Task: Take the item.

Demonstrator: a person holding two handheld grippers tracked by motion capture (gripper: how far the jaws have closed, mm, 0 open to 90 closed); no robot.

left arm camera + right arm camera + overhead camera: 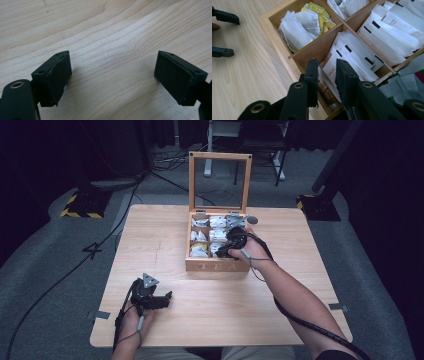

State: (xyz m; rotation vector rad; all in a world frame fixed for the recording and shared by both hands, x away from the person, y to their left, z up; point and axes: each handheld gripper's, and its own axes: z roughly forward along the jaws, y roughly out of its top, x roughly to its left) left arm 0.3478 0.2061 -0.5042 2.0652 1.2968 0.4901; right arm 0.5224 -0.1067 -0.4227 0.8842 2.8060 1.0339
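Observation:
A wooden tea box (217, 266) marked TEA stands open at the table's middle back, its glass lid (220, 155) upright. Its compartments hold white tea packets (387, 42) and loose tea bags (299, 27). My right gripper (225, 249) reaches into the front compartment. There my right gripper (327, 72) has its jaws close together, pinching a white tea packet (329, 67) that stands among several others. My left gripper (167, 300) rests on the table near the front left; my left gripper (112, 75) is open over bare wood. It also appears as the left gripper (227, 33) at the far left.
The wooden table (225, 315) has free room in front of and to both sides of the box. A small dark round object (252, 220) lies behind the box. Cables (65, 275) and yellow-black striped bases (80, 206) are on the grey floor around the table.

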